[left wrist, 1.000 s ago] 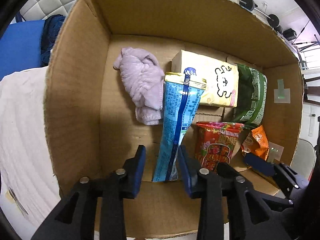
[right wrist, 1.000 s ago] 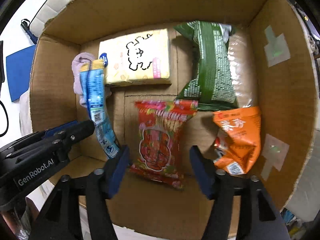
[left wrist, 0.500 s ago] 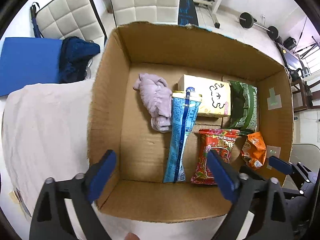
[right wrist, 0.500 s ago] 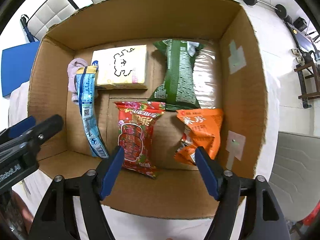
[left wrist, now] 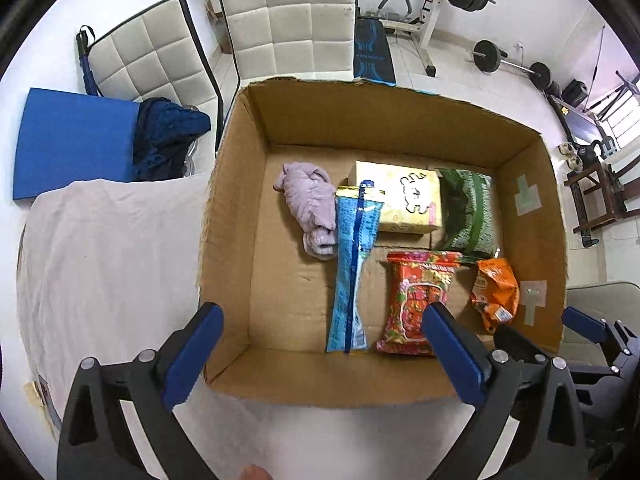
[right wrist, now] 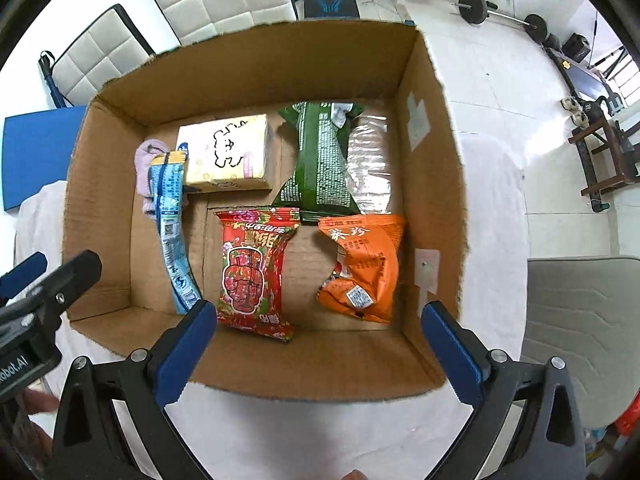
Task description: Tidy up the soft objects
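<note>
An open cardboard box [left wrist: 224, 208] [right wrist: 432, 184] holds a lilac cloth [left wrist: 310, 204], a long blue packet [left wrist: 352, 264], a yellow tissue pack [left wrist: 404, 200], a green bag [left wrist: 468, 212], a red snack packet [right wrist: 252, 272] and an orange packet [right wrist: 364, 264]. My left gripper [left wrist: 322, 312] hovers above the box's near left part. Its jaws are opening, with nothing between them. Over the near right part, my right gripper [right wrist: 318, 309] points down. Its jaws are also opening and hold nothing.
The box sits on a table draped in white cloth [left wrist: 112, 260]. Behind it stand two white padded chairs [left wrist: 288, 20], one bearing a dark blue knit garment [left wrist: 168, 136], beside a blue board [left wrist: 76, 140]. Barbell weights [left wrist: 488, 56] lie on the floor. A grey seat [right wrist: 580, 320] is at right.
Both grippers have risen out of the box and spread their jaws wide. The left let go of the blue packet, the right of the red packet; both packets now lie on the box floor.
</note>
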### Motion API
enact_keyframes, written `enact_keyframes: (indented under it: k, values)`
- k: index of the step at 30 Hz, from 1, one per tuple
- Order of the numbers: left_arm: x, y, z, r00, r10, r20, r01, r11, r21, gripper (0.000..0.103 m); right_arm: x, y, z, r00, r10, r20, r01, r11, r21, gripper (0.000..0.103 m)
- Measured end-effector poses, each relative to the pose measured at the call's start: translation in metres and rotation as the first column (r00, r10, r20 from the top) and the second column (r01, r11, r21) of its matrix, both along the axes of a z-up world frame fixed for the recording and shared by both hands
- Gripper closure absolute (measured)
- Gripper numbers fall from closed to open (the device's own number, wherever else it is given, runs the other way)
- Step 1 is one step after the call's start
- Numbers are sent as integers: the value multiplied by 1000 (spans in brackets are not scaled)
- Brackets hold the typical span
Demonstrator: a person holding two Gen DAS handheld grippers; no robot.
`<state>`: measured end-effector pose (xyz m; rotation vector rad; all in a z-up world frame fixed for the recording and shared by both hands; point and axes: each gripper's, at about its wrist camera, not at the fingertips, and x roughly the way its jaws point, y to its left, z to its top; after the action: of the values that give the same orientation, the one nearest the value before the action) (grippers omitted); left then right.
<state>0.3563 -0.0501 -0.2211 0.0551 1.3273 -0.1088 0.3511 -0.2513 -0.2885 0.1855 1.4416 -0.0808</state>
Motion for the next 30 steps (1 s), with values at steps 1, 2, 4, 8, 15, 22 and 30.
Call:
enact_keyframes:
  k: [1,2,4,8,15,22,30]
  values:
    - [-4,-1,4,1000,1,13,-1,1000,1,1,-3,0,4,1000,0,7,0,1000,1,0]
    - [-9,-2,10,1000,0,26,0,1000,2,1,-7,-1,10,1000,-1,16,1,1000,2,0]
    - [-22,-2,23,999,3,50,-4,1000,7,1,-17,-2,23,999,-4,40,5,1000,-3,0]
    - [-58,1,60,993,17,117,-17,1000,-6,1,-48,-4,58,994,-8,109,10,1000,-17,0]
    - [-127,12,125,973,24,228,-16,999,-33,1,-115,0,124,974,7,226,-7,1000,-2,0]
    - [-179,23,169,959,43,280,-31,998,-47,1,-183,2,189,943,18,333,-24,1000,14,0]
    - [-218,27,201,946,46,320,-34,999,-43,1,-244,7,237,922,43,385,-52,999,13,0]
